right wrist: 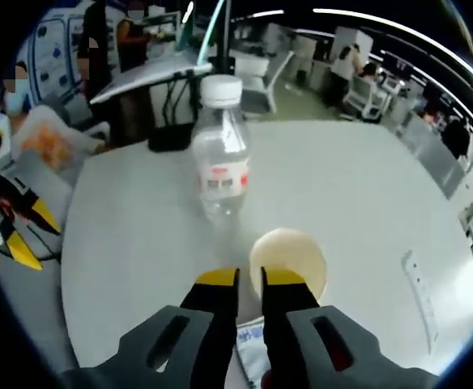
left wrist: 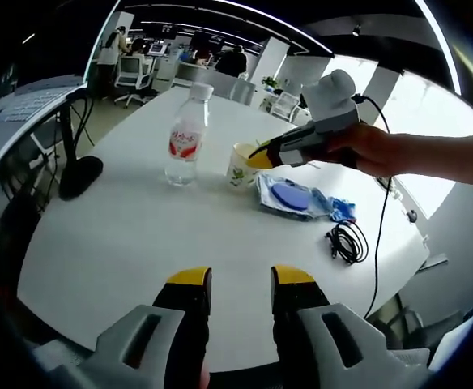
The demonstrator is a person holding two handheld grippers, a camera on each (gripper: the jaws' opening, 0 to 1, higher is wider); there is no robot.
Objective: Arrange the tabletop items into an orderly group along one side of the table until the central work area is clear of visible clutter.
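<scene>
— What's nearest you on the round white table (left wrist: 131,243)?

— My left gripper (left wrist: 241,279), yellow-tipped jaws spread over bare tabletop, holding nothing. Beyond it to the right lies a coiled black cable (left wrist: 348,241), then a flat blue-and-clear plastic packet (left wrist: 295,198).

— And your right gripper?

— My right gripper (right wrist: 250,279) stands with jaws a little apart, one tip at the near rim of the cream paper cup (right wrist: 288,261), the other just outside it; I cannot tell whether they are pinching the rim. In the left gripper view a hand (left wrist: 376,149) holds it at that cup, beside the packet.

— Farther back?

— The clear plastic water bottle with white cap and red label (right wrist: 220,154) stands upright just beyond the cup. A black monitor base (left wrist: 80,177) sits at the table's left edge.
</scene>
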